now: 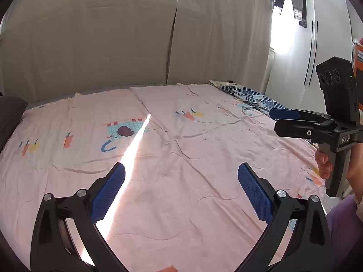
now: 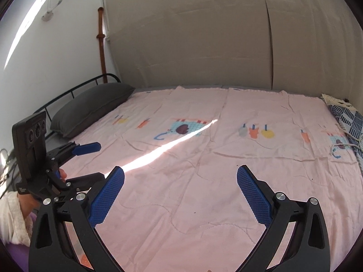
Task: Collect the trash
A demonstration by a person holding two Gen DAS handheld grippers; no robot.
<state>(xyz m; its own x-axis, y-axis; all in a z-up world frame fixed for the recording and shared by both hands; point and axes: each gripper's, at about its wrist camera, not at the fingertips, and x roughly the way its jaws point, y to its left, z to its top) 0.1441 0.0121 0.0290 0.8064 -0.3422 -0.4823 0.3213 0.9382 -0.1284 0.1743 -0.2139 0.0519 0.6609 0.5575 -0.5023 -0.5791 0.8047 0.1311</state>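
- i am holding my left gripper [image 1: 181, 188] over the pink bedsheet [image 1: 172, 154], its blue pads spread wide apart and gripping nothing.
- my right gripper [image 2: 180, 188] is hovering over the same sheet, its pads likewise standing wide apart with nothing between them.
- in the left view my right gripper is showing from the side at the far right edge; from that angle alone i could not tell its spread, but its own camera is settling it.
- i am not finding any clear piece of trash: only a few tiny dark specks [image 1: 206, 139] are lying on the sheet, too small to say what they are.
- a white cord [image 2: 340, 147] is lying near the patterned blue blanket [image 2: 349, 117] at the foot end; i cannot tell whether it counts as trash.
- the grey pillow [image 2: 90, 106] is resting against the metal headboard [image 2: 74, 90], well apart from both grippers.
- i am judging this as the searching step, so doing it well is meaning sweeping both cameras slowly across the bed edges and folds before committing.
- i am planning to keep the pads spread, come down flat and pinch lightly, since the wrinkled sheet could be getting caught along with a small scrap.
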